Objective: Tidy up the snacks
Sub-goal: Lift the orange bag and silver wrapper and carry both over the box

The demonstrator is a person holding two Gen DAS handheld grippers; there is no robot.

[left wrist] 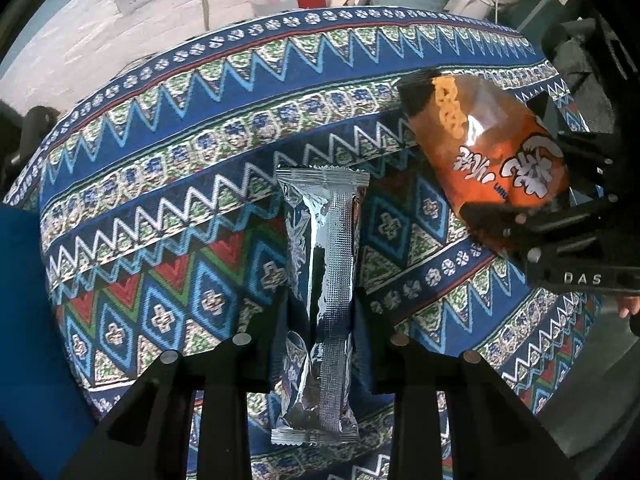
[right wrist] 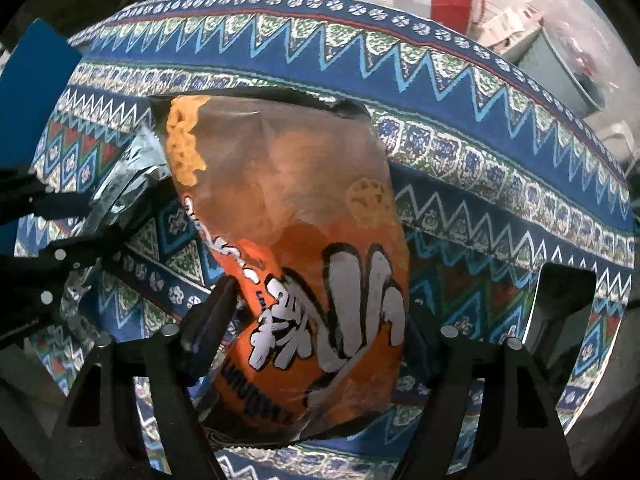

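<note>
Snack packets are both held: left tongs (left wrist: 320, 344) are clamped on the long silver foil packet (left wrist: 320, 304), right tongs (right wrist: 316, 332) on the puffy orange snack bag (right wrist: 312, 248), above the patterned blue table (left wrist: 168, 184).

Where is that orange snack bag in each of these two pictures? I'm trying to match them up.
Left wrist view: the orange snack bag sits at the upper right, its near end in the right gripper.
Right wrist view: the bag fills the middle, between that gripper's own fingers.
Shared landmark: the silver wrapper, central in the left view, shows at the left edge of the right view, on the patterned tablecloth.
</note>
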